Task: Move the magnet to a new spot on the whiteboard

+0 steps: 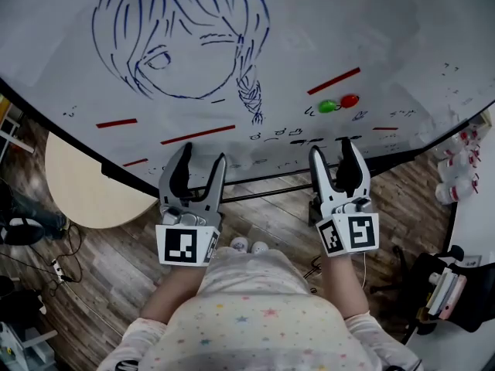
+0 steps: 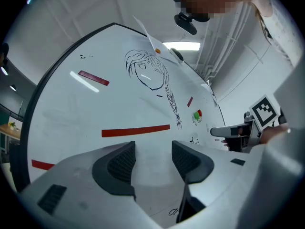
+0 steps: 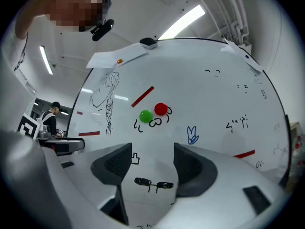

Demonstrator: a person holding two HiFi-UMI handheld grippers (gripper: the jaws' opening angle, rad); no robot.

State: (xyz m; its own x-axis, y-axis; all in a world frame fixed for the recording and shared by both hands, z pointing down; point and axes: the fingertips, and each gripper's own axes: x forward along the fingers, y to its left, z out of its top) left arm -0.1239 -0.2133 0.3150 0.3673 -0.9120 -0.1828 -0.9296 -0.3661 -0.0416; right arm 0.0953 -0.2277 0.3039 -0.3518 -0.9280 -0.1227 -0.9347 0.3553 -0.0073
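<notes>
Two round magnets stick side by side on the whiteboard: a green magnet and a red magnet. My right gripper is open and empty, below the magnets and a short way off them. My left gripper is open and empty too, near the board's lower edge under the drawn face. In the left gripper view the magnets show small at the right.
Several red strip magnets and black scribbles mark the board. A round beige table stands at the left on the wood floor. Cables lie at the far left. A dark chair with a bag is at the lower right.
</notes>
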